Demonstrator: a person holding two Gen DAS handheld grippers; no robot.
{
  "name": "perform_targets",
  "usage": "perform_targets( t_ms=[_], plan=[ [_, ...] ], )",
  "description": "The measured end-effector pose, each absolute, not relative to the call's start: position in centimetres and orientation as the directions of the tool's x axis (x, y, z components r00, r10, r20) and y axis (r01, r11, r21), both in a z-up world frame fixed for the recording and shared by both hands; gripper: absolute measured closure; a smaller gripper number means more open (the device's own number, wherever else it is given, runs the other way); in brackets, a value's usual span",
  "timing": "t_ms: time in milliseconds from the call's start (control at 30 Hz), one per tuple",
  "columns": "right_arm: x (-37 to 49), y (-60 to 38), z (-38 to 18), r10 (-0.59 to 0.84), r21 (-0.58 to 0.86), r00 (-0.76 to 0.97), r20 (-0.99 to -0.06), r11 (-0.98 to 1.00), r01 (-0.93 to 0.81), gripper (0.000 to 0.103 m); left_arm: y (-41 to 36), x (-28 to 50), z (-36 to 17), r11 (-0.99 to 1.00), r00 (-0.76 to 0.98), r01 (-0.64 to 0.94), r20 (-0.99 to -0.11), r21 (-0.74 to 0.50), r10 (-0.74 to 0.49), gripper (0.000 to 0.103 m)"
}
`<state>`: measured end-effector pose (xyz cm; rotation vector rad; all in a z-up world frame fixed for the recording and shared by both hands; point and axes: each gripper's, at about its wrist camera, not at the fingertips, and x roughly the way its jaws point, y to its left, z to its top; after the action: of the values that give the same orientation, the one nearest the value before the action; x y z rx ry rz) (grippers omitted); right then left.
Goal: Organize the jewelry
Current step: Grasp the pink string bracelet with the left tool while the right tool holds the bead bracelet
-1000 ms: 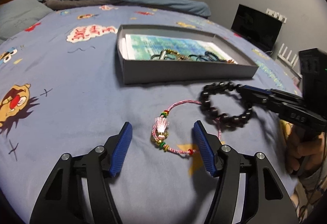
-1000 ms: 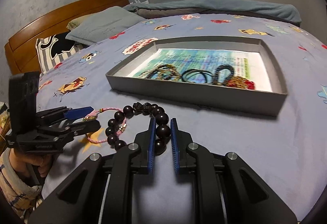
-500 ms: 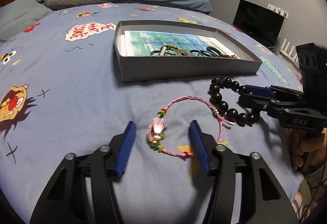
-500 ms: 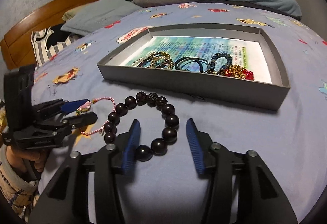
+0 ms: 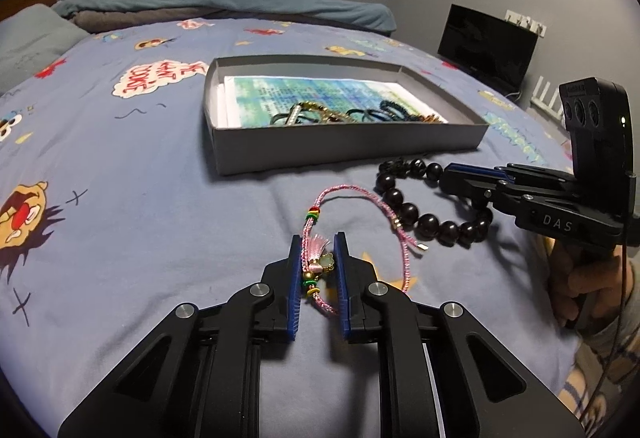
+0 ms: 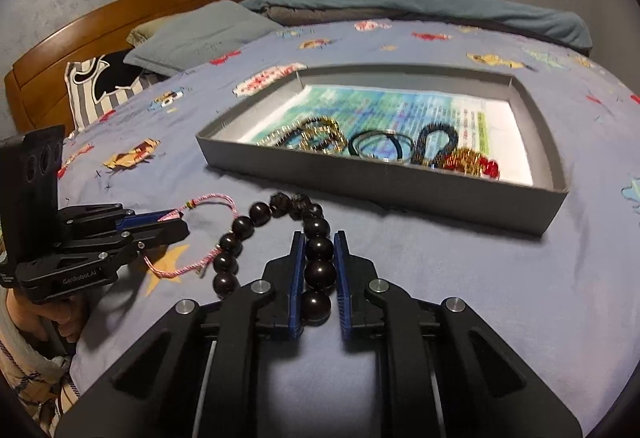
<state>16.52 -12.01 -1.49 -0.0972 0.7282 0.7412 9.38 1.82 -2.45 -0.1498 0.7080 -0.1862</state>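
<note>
A pink cord bracelet (image 5: 362,204) with a tassel lies on the blue bedspread; it also shows in the right wrist view (image 6: 208,200). My left gripper (image 5: 317,244) is shut on its tassel part. A dark bead bracelet (image 5: 428,224) lies to its right. My right gripper (image 6: 316,242) is shut on the dark bead bracelet (image 6: 318,250). Behind both stands a grey shallow box (image 5: 344,152), also in the right wrist view (image 6: 400,190), holding several bracelets and hair ties on a printed sheet.
Pillows (image 6: 200,34) and a wooden headboard (image 6: 120,22) are at the bed's left. A folded blanket (image 5: 224,4) lies along the far edge. A black screen (image 5: 488,50) stands off the bed to the right.
Both grippers closed: the left on the pink bracelet's tassel, the right on the beads again after opening half a second ago. The box looks nearer in the right view.
</note>
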Motion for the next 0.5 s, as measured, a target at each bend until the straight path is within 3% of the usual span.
perform_targets(
  t_ms=[500],
  plan=[
    [15.2,-12.4,2.8,0.652,0.171,0.558,-0.513,0.715,-0.678,0.089,0.4,9.1,2.2,0.968,0.8,0.173,-0.548,-0.18,-0.245,0.087]
  ],
)
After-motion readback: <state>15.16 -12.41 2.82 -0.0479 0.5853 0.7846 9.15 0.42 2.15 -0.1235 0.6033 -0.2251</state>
